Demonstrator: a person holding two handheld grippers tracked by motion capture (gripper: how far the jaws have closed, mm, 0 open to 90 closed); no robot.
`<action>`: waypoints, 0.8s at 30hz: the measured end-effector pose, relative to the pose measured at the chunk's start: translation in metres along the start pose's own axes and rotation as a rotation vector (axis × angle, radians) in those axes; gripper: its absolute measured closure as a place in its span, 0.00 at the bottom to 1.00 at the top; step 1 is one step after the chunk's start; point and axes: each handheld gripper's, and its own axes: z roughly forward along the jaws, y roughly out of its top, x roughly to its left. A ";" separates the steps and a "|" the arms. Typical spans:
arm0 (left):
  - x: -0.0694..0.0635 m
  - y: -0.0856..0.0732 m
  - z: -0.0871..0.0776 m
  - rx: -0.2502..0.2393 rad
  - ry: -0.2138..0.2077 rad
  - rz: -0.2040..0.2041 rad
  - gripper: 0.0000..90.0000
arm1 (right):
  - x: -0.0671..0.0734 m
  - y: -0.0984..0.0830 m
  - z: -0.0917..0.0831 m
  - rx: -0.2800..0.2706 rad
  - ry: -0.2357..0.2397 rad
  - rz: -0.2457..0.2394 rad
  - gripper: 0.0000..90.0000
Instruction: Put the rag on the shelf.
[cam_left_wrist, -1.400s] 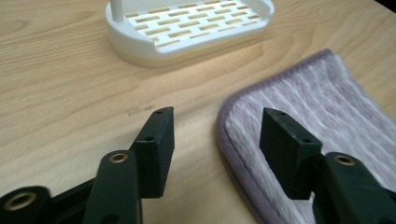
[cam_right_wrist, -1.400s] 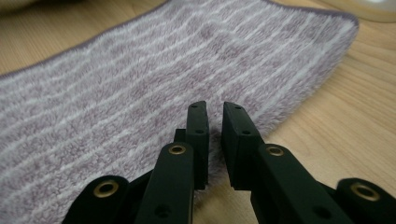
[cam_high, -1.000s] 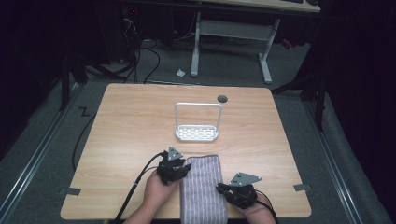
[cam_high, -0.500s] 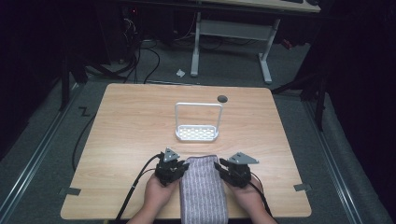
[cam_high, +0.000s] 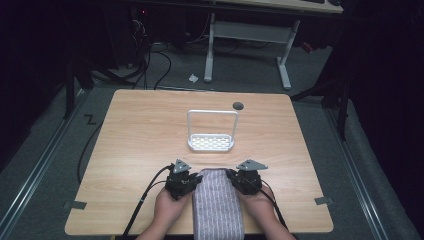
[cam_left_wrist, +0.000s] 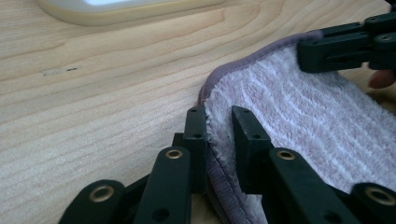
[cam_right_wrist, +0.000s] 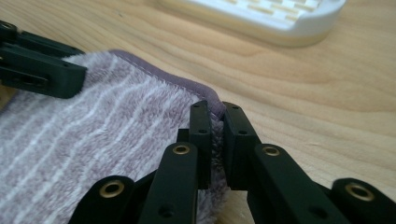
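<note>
A purple striped towel (cam_high: 218, 205) lies folded lengthwise at the table's near edge, between the person's two hands. My left gripper (cam_high: 198, 177) is at its far left corner. In the left gripper view the left gripper (cam_left_wrist: 219, 128) has just been closing, and the towel's (cam_left_wrist: 303, 116) hemmed edge is pinched between the jaws. My right gripper (cam_high: 231, 176) is at the far right corner. In the right gripper view the right gripper (cam_right_wrist: 215, 116) has just closed narrowly on the towel's (cam_right_wrist: 93, 140) edge. Each gripper view shows the other gripper's jaws across the towel.
A white perforated rack (cam_high: 211, 142) with a tall wire handle stands mid-table just beyond the towel. A dark round grommet (cam_high: 238, 105) sits near the far edge. Bare wooden tabletop (cam_high: 140, 135) extends left, right and beyond. Cables trail off the near edge.
The right gripper moved from the towel's near right side forward to its far right corner and closed on the edge. The left gripper stayed put, its jaws narrowing on the left corner.
</note>
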 end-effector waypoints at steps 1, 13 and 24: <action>-0.001 0.000 0.000 -0.002 0.001 0.006 0.86 | 0.002 -0.001 -0.004 -0.018 -0.002 0.000 0.93; -0.025 -0.010 -0.018 -0.168 0.000 0.066 0.87 | 0.010 -0.015 -0.030 -0.176 -0.065 -0.030 0.93; -0.049 -0.013 -0.055 -0.415 0.052 0.153 0.87 | 0.032 -0.009 -0.058 -0.329 -0.106 -0.099 0.93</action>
